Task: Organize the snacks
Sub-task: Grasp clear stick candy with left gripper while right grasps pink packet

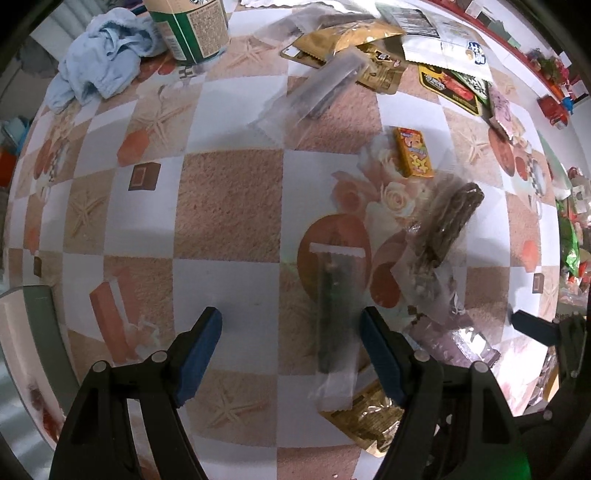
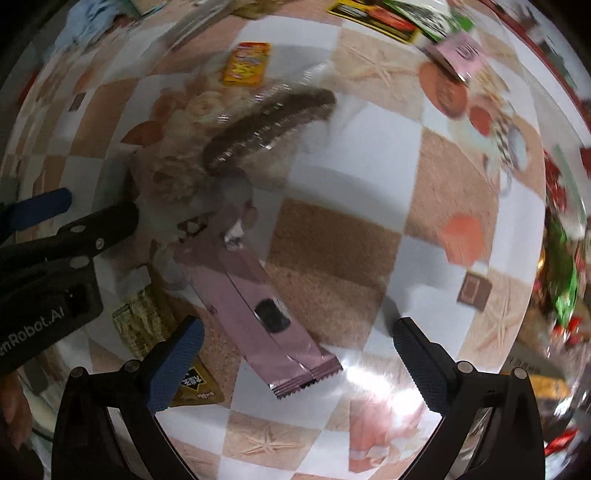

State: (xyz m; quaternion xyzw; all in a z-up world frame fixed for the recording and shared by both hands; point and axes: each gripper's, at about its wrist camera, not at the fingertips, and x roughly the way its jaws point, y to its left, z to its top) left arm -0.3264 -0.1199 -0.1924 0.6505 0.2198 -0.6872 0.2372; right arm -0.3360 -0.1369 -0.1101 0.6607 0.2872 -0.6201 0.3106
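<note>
Progress: early, by my reading. Snacks lie scattered over the tablecloth [image 1: 229, 206]; no sorted group or container for them is in view. A loose heap sits along the far edge, single items in the middle. Nearly all of the sorting appears left to do.

Left gripper [image 1: 291, 354]: jaws released and wide, holding nothing. It points down over a clear-wrapped dark stick [image 1: 334, 314], which lies on the cloth nearer the right-hand finger; the pads do not press it.

Right gripper [image 2: 299, 354]: jaws spread apart, empty. The near end of a pink bar wrapper [image 2: 255, 306] lies on the cloth between the fingers, apart from both.

Items:
- Clear-wrapped dark stick: long, narrow, transparent film with serrated ends.
- Pink bar wrapper: flat, glossy foil, crimped zigzag end, dark patch on its face.
- Brown bar [image 1: 450, 225]: coarse, grainy, oblong, in crinkled clear film; just beyond the pink wrapper.
- Yellow box [image 1: 413, 151]: small, rectangular, printed card.
- Gold packet [image 1: 369, 417]: shiny foil, partly under the clear stick's end.
- Far heap: gold pouch [image 1: 347, 38], white pouch [image 1: 443, 44], a further clear-wrapped stick [image 1: 325, 88].
- Blue cloth [image 1: 99, 62]: soft, crumpled, far left.
- Green canister [image 1: 192, 29]: round, printed label, beside the cloth.
- Tablecloth: smooth, checked in white and sandy squares, starfish and rose prints.
</note>
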